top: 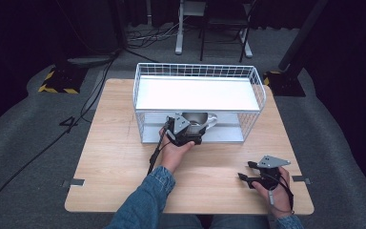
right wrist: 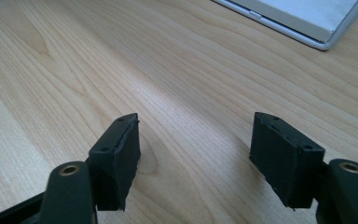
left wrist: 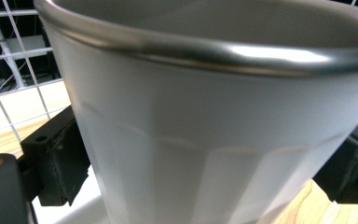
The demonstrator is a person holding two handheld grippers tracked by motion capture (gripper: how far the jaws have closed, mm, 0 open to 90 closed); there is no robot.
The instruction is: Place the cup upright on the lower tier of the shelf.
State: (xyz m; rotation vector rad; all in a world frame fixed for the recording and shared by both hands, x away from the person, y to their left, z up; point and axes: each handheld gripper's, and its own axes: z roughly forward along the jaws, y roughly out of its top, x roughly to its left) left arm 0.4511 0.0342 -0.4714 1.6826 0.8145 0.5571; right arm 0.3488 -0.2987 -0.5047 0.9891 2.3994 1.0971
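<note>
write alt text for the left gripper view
A white metal cup with a silver rim fills the view, clamped between the left gripper's two black jaws. White wire rack bars show at left, over a wooden table.

High view looks forward and down from above the person's side, far off. Left gripper view sits very close behind a steel cup [left wrist: 214, 121], wire rack [left wrist: 14, 70] beyond. Right gripper view looks low along the table [right wrist: 121, 70]; high view shares table [top: 119, 157] and rack [top: 198, 71].
</note>
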